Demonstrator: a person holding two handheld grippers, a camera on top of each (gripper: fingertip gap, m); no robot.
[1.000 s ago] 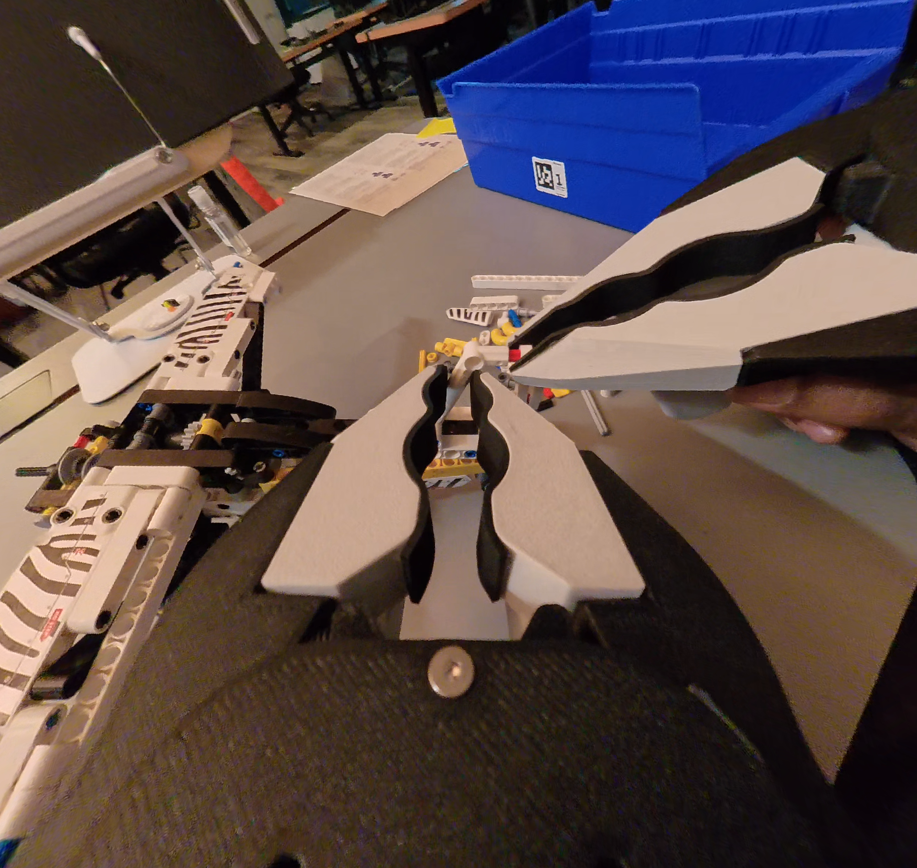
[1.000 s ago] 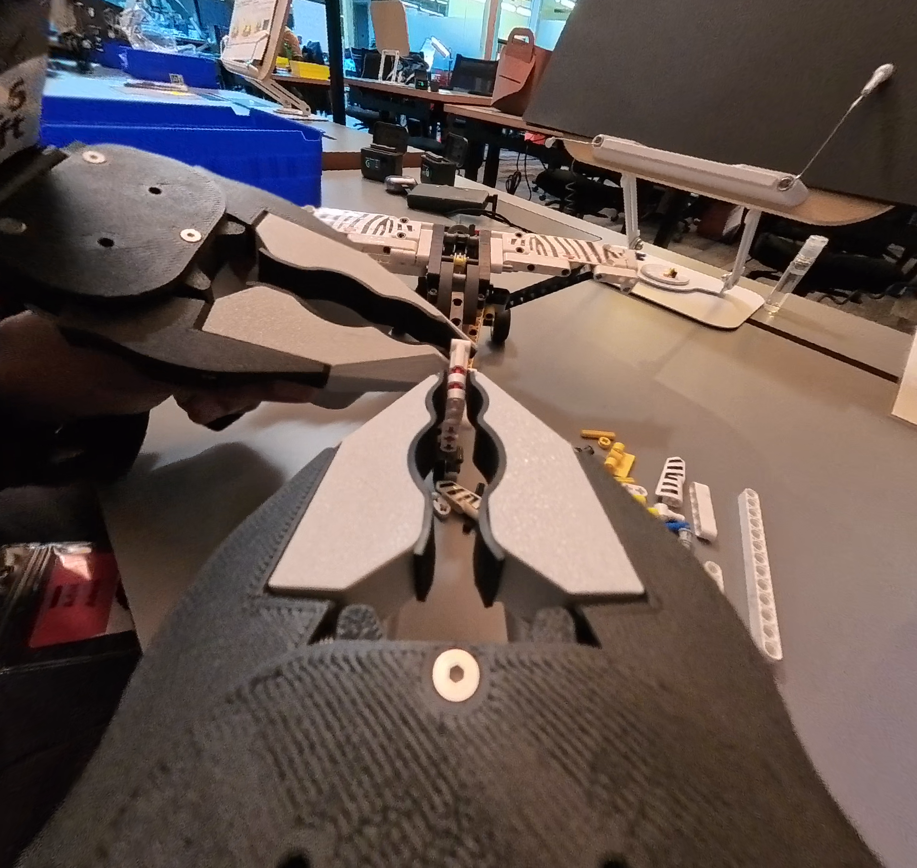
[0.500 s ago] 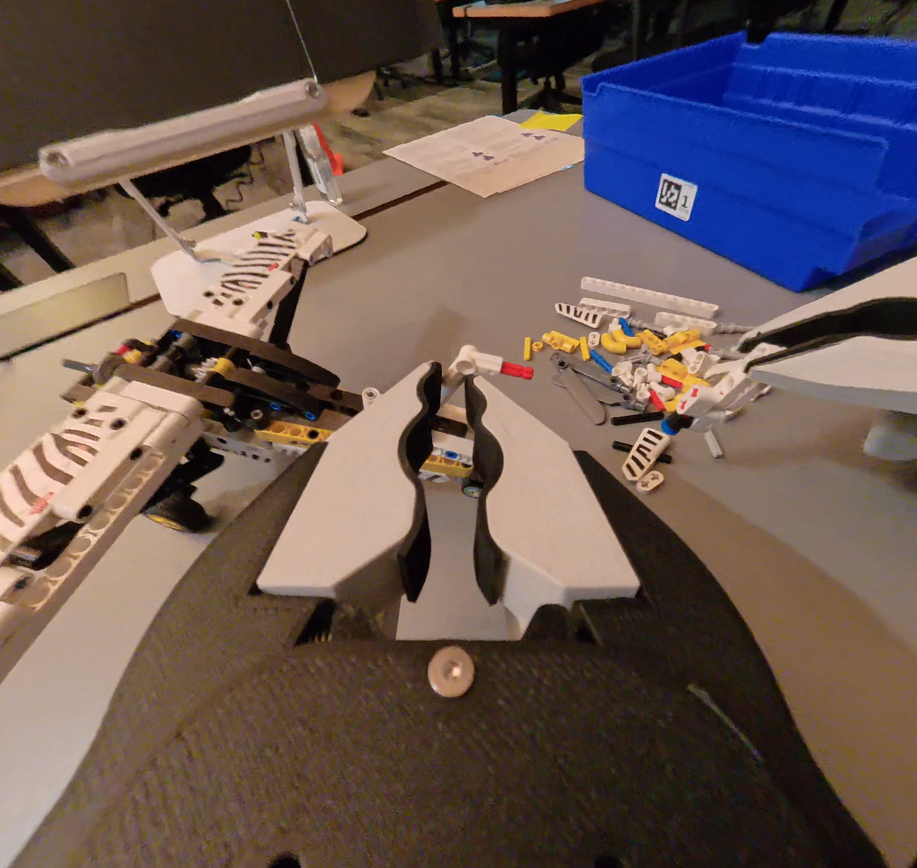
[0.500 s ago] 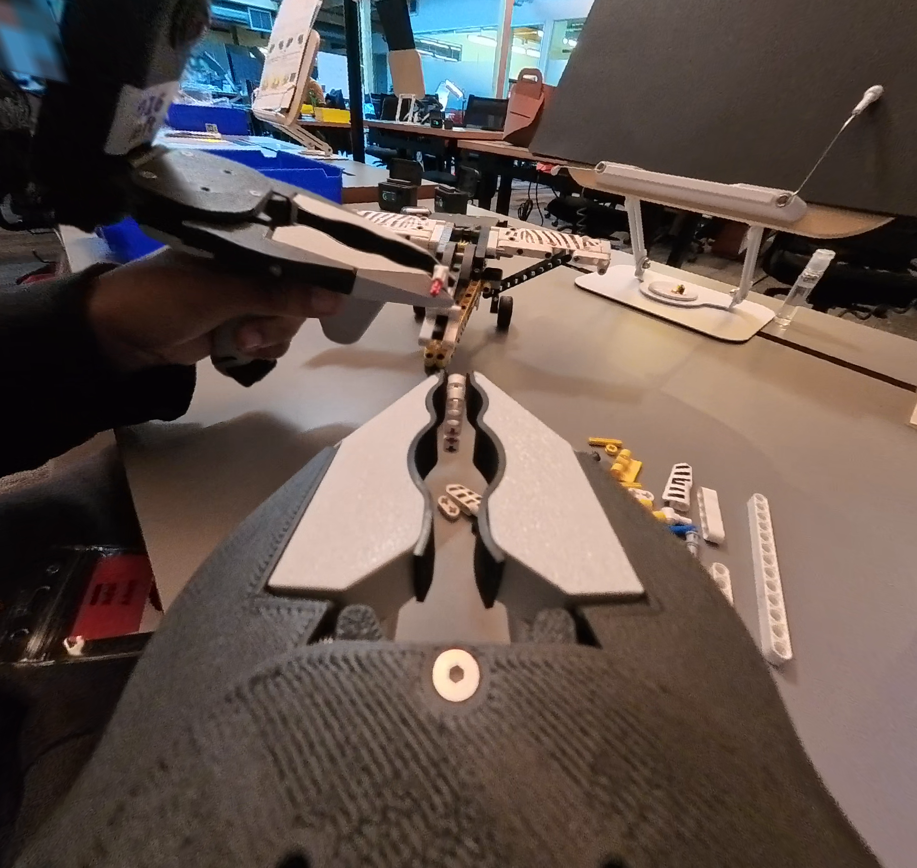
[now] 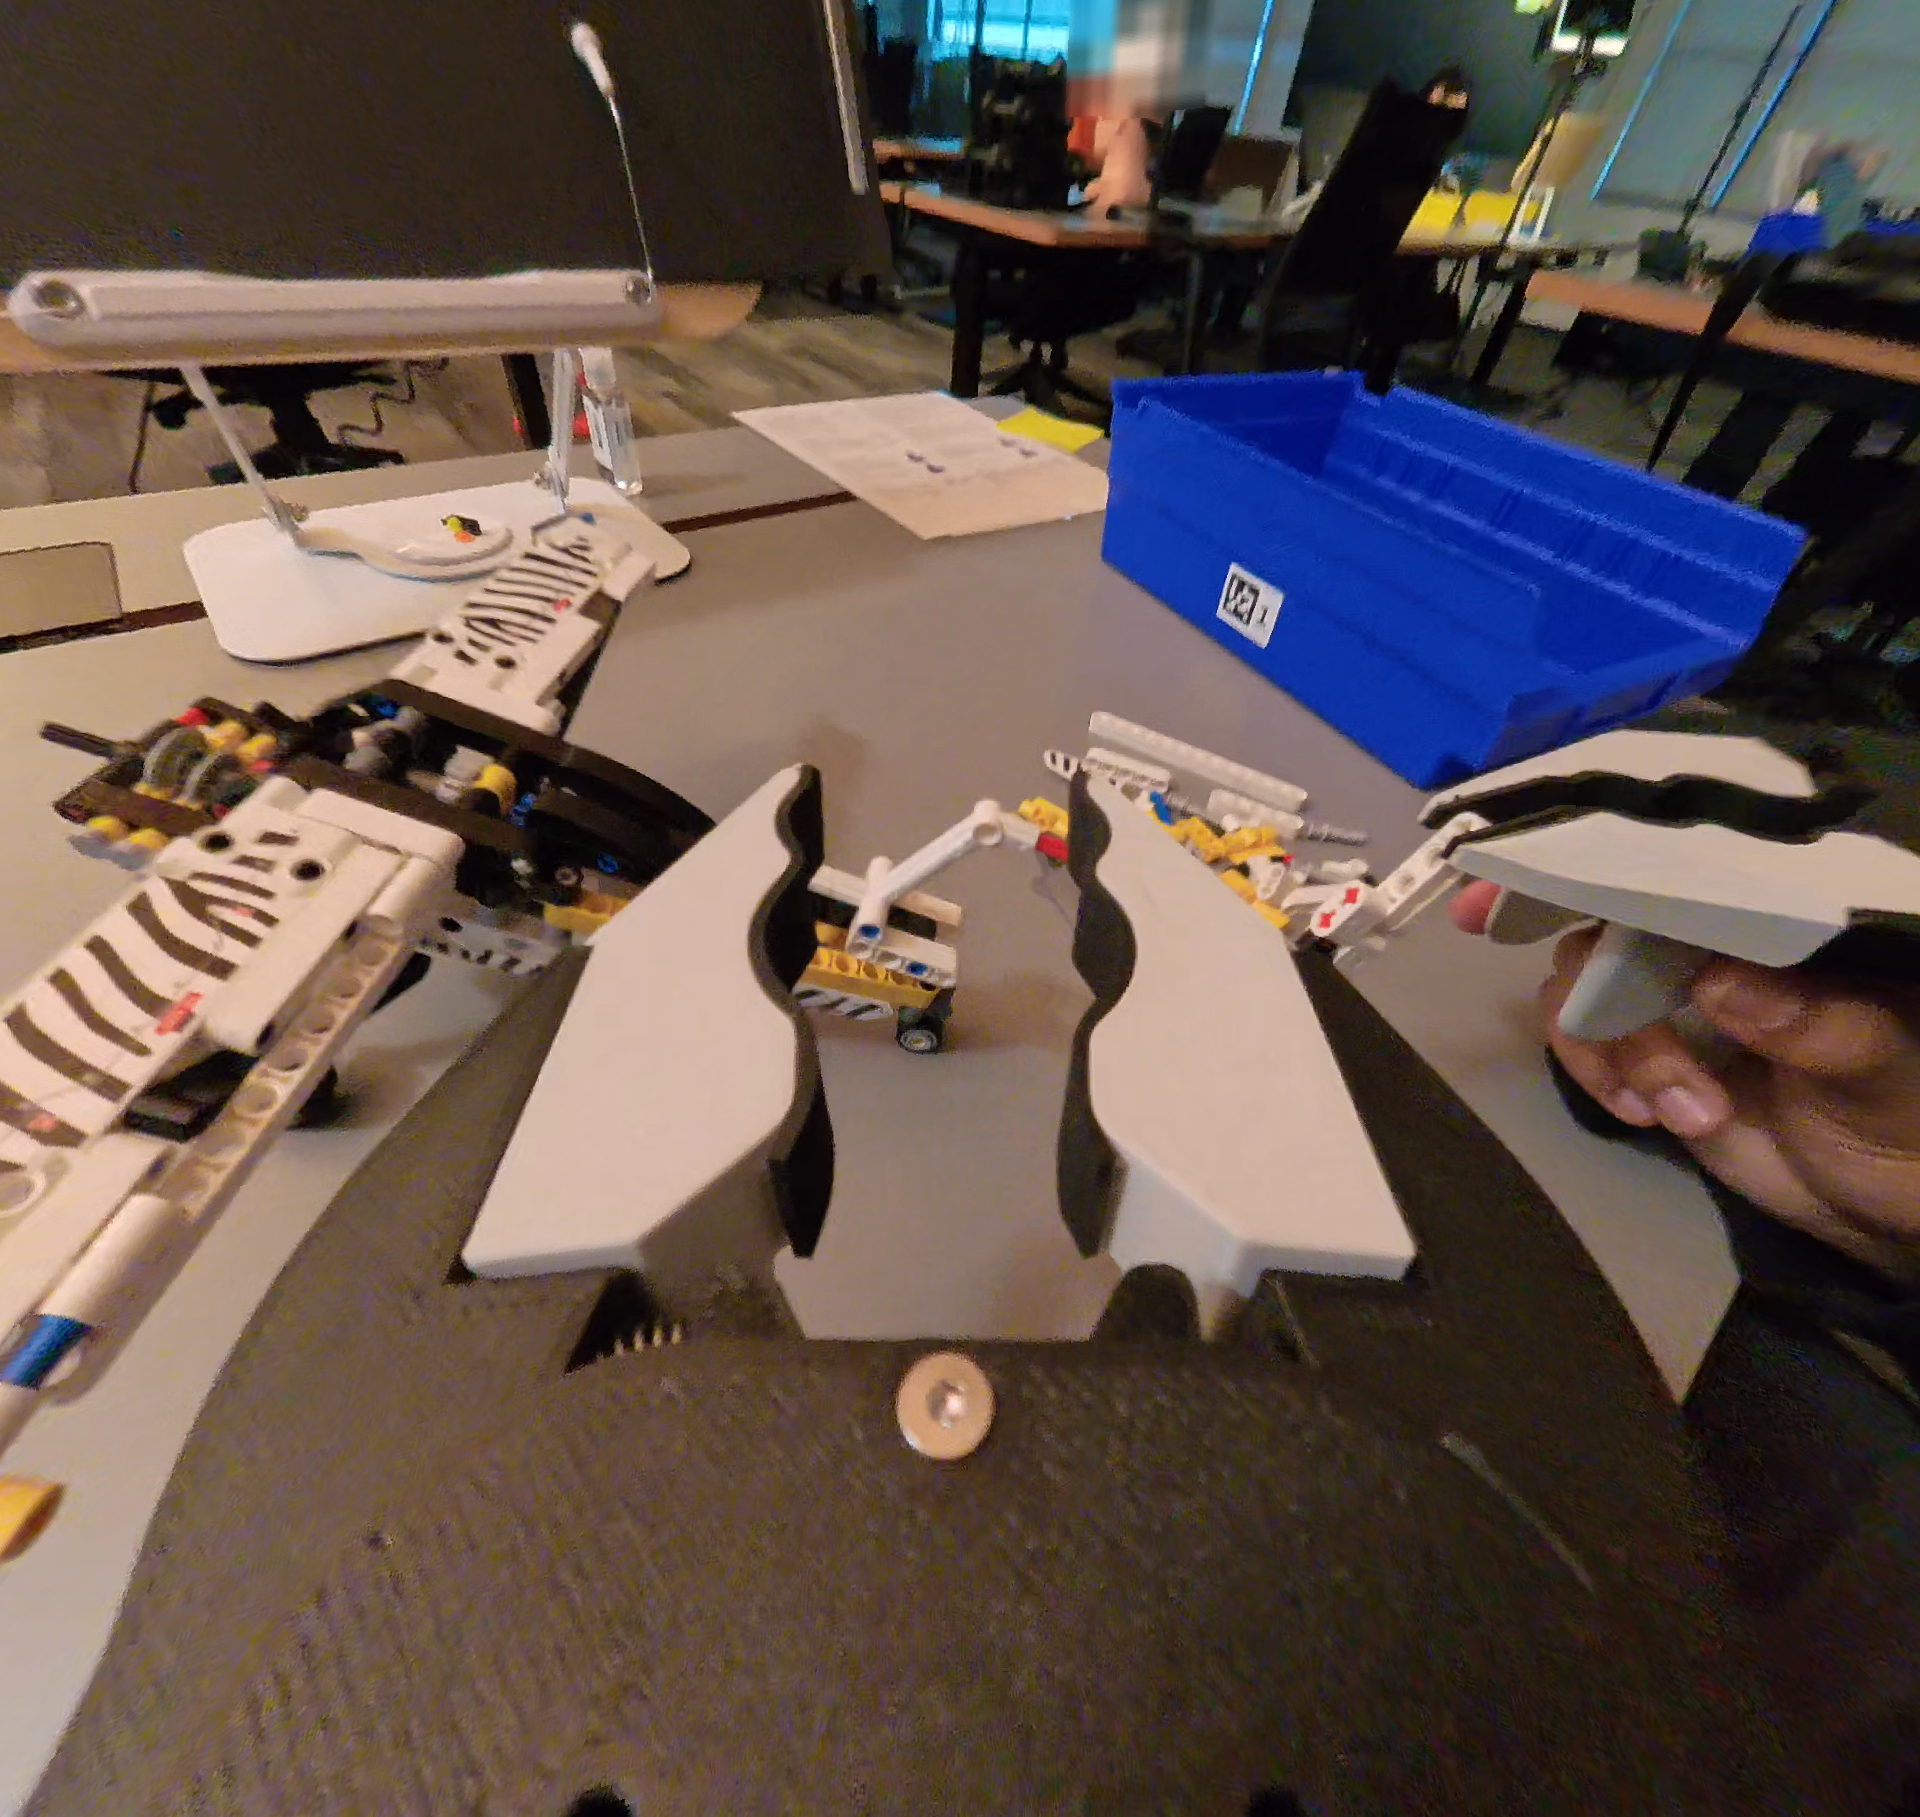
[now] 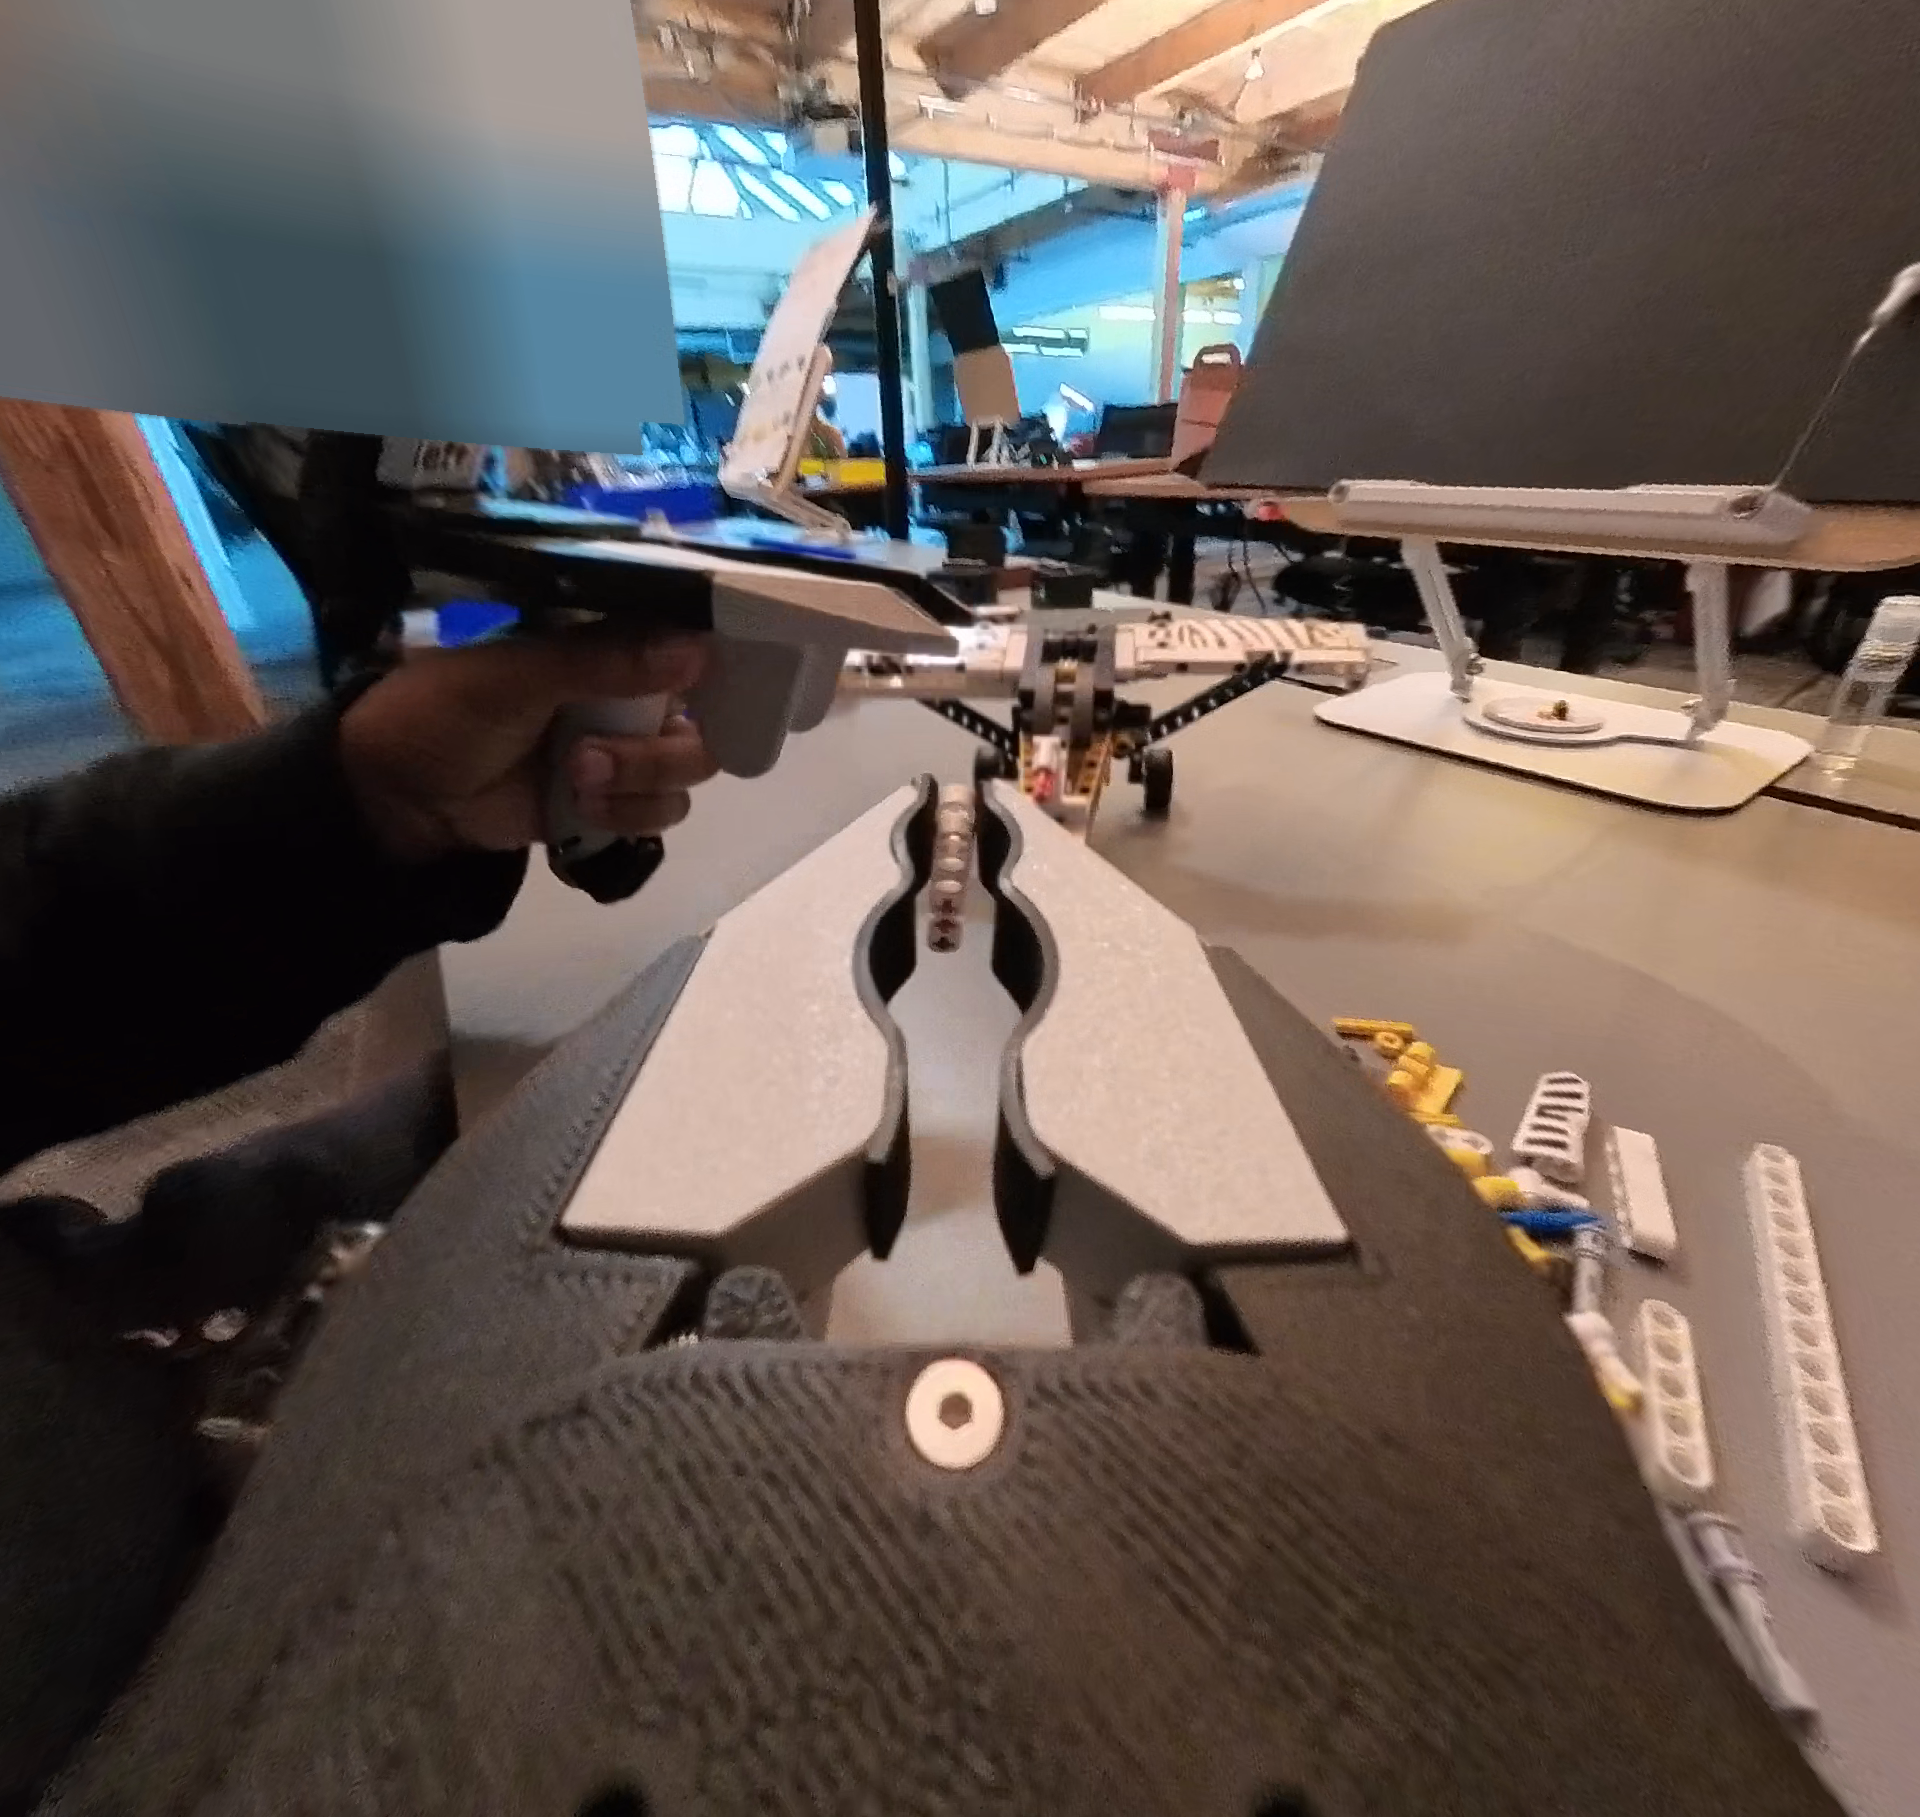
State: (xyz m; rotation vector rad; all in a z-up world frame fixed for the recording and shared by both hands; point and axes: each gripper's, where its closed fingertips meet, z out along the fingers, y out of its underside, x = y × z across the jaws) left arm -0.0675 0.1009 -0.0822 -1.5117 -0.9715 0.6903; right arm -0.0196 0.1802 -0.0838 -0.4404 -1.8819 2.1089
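My left gripper [image 5: 940, 791] is open above the grey table [image 5: 883, 666]. Between its fingers stands a white angled connector with a red end [image 5: 940, 858], fixed to the yellow and white nose of a brick-built plane [image 5: 312, 884] with zebra-striped wings; the pads do not press on it. My right gripper [image 6: 951, 793] is shut on a short white beam [image 6: 948, 884] with holes and red marks. In the left wrist view it is at the right [image 5: 1442, 829], holding the beam [image 5: 1361, 905] over the loose parts. The left gripper [image 6: 935, 637] shows edge-on in the right wrist view, in front of the plane [image 6: 1070, 687].
A blue bin [image 5: 1455, 572] stands at the back right. A pile of small yellow and white parts [image 5: 1226, 832] lies before it, also seen beside my right gripper [image 6: 1558, 1196]. A white lamp base [image 5: 312, 593], a glass vial [image 5: 613, 427] and a paper sheet [image 5: 935, 458] are at the back.
My left gripper was shut on the white connector with the red end and has opened; the connector now stays on the plane. My right gripper has drawn away to the right, still holding its beam.
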